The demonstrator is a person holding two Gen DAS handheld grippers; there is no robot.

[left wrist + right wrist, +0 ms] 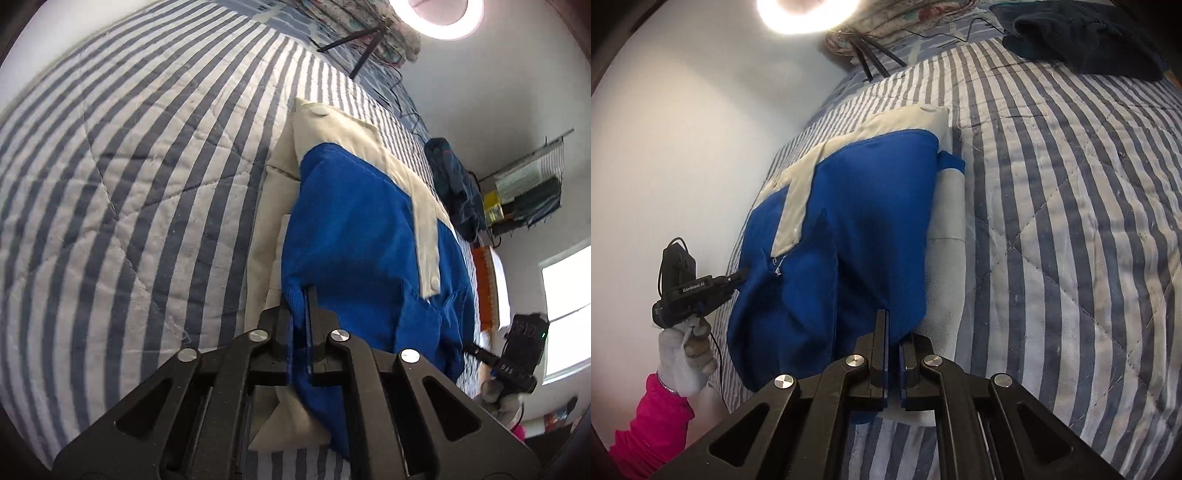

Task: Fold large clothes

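Note:
A blue and cream garment (354, 229) lies partly folded on the striped quilt (129, 177). My left gripper (301, 295) is shut on its blue edge, with blue cloth between the fingers. My right gripper (892, 321) is shut on the opposite blue edge of the garment (871, 206). Each gripper shows in the other's view: the right one (476, 352) at the far side, the left one (740, 277) held by a white-gloved hand. The cloth hangs slightly lifted between them.
A dark blue garment (1082, 40) lies further up the quilt (1071, 184), also in the left wrist view (454, 184). A ring light (809, 14) on a black tripod (354, 44) stands at the bed's head by patterned bedding. A white wall (683, 129) borders the bed.

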